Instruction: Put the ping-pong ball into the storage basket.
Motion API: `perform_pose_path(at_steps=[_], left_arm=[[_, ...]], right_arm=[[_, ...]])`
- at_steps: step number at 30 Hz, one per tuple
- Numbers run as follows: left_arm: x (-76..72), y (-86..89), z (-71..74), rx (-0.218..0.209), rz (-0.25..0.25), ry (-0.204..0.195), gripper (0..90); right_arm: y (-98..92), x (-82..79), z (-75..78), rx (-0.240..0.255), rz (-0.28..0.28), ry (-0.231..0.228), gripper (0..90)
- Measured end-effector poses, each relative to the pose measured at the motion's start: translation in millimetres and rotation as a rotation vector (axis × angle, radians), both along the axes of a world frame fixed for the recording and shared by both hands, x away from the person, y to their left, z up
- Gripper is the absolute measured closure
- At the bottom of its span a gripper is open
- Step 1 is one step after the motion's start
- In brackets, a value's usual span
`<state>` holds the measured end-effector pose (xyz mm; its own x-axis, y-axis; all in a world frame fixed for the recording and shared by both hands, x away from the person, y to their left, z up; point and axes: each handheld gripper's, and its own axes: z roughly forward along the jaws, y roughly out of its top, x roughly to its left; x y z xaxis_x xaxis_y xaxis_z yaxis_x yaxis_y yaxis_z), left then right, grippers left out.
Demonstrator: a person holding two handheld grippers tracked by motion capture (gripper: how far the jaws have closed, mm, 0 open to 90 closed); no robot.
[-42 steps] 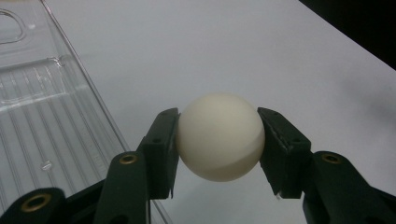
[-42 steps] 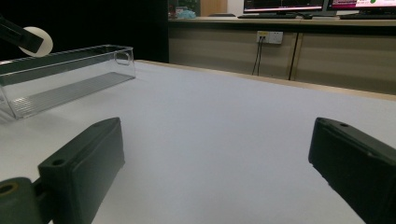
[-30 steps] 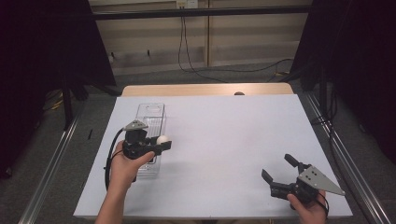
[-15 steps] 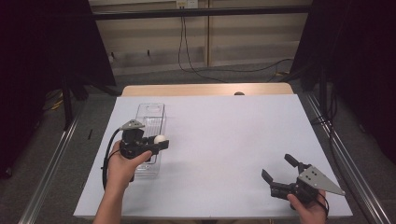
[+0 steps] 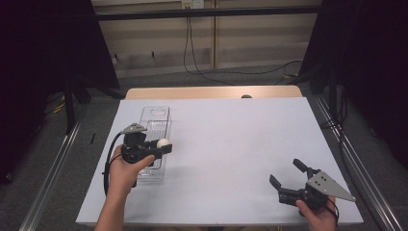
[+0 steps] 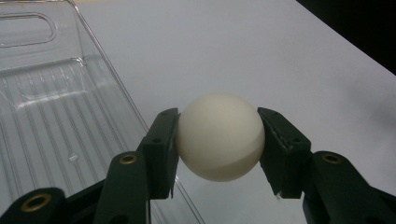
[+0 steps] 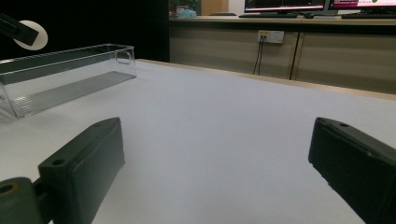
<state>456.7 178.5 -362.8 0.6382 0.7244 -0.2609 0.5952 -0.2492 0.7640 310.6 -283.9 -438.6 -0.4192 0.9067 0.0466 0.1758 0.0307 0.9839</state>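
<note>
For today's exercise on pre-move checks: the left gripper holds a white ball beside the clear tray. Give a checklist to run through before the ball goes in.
1. White ball clamped between the left gripper pads: ok.
2. Ball centred in the grip: ok.
3. Clear tray upright, open top: ok.
4. Tray floor free of other things: ok.
5. Ball directly above the tray opening: not ok, it hangs past the tray's edge.
6. Right gripper open, well away from the tray: ok.

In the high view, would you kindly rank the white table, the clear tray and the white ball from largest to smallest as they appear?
1. white table
2. clear tray
3. white ball, held by the left gripper, smallest by far
</note>
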Motion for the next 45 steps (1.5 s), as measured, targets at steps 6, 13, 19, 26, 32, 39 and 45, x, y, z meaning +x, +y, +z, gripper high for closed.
perform_pose_path(at_steps=[6,13,19,26,32,39,45], left_arm=[[0.0,0.8,0.3,-0.001,0.002,0.006,51.2],[0.1,2.2,0.2,-0.003,0.005,0.008,51.2],[0.4,3.5,0.3,0.0,0.01,0.004,51.2],[0.7,5.1,0.6,0.003,0.002,0.007,51.2],[0.3,7.6,1.5,-0.004,0.012,0.005,51.2],[0.9,10.4,0.8,-0.007,0.028,0.004,51.2],[1.5,13.2,1.5,0.006,0.023,0.002,51.2]], right_arm=[[-0.4,0.0,0.0,-0.003,0.002,-0.001,3.1],[-0.3,-0.1,0.1,-0.002,0.003,0.0,3.1],[-0.8,0.1,0.1,-0.003,0.004,-0.005,3.1],[-0.7,-0.2,0.2,0.0,0.006,0.001,3.1],[-1.0,0.0,0.3,-0.004,0.006,-0.007,3.1],[-1.3,-0.1,0.4,-0.001,0.005,-0.004,3.1],[-1.6,-0.1,0.4,-0.003,0.007,-0.005,3.1]])
